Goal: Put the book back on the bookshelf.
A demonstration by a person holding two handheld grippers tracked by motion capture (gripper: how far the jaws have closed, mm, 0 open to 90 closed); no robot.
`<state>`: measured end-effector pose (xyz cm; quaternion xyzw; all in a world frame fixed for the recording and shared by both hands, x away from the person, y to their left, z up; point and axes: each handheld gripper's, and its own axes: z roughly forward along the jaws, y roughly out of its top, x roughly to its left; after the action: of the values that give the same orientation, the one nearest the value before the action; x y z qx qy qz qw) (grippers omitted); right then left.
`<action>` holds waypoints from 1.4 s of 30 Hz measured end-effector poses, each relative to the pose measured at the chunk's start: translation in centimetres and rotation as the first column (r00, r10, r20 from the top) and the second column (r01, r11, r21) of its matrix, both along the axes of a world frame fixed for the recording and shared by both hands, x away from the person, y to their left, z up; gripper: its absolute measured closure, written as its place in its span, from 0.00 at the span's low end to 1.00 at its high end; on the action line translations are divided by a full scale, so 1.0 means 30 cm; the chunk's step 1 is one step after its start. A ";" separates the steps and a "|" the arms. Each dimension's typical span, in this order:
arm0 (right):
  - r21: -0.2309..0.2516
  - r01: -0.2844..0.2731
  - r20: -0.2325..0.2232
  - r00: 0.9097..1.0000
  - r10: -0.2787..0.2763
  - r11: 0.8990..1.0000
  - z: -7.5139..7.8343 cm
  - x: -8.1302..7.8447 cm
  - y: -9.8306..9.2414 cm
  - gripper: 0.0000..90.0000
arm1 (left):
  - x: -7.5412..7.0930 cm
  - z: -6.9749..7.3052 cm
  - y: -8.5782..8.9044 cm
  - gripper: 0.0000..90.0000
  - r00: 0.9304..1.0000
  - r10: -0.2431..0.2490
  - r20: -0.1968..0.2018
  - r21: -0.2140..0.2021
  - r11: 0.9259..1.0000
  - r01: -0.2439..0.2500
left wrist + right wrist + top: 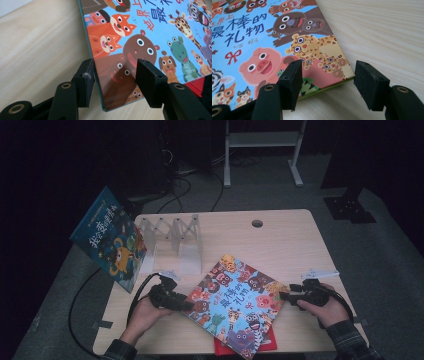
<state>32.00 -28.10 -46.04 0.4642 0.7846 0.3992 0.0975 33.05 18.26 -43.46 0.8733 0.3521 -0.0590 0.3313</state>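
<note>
Two claws flank one big animal picture book (pixel 234 302) lying flat on the worktop (pixel 280 240), on top of a red book (pixel 267 342). It looks stiff, glossy and probably slippery, so I'd pinch its corners. Left claw (pixel 186 306) straddles the book's near-left corner, jaws spread, not pressing. Right claw (pixel 283 295) sits spread at the book's right corner, holding nothing.

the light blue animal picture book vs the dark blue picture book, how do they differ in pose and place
The light blue animal picture book lies flat on the wooden table atop a red book; the dark blue picture book stands tilted at the table's left edge beside the white rack. The light one lies between both grippers; the dark one is far from them. Both have cartoon covers.
</note>
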 end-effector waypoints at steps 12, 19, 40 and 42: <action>0.001 0.011 0.006 1.000 -0.011 1.000 -0.002 0.009 -0.004 0.42 | -0.064 -0.009 -0.033 0.54 0.989 -0.122 -0.081 -0.041 0.992 0.119; 0.014 0.006 -0.003 1.000 -0.006 1.000 -0.008 0.027 -0.002 0.39 | -0.034 -0.020 -0.047 0.42 0.996 -0.074 -0.056 -0.046 0.996 0.072; 0.043 -0.088 -0.013 0.996 0.089 0.995 -0.012 0.055 0.048 0.39 | 0.043 -0.029 -0.068 0.36 1.000 -0.020 -0.017 -0.071 0.997 0.019; 0.042 -0.106 -0.012 0.994 0.106 0.994 -0.012 0.053 0.059 0.40 | 0.043 -0.028 -0.065 0.36 1.000 -0.014 -0.015 -0.071 0.997 0.013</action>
<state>33.59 -26.34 -46.39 0.4268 0.8003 0.4168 0.0608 34.35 16.30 -44.31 0.8628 0.3465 -0.0807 0.3591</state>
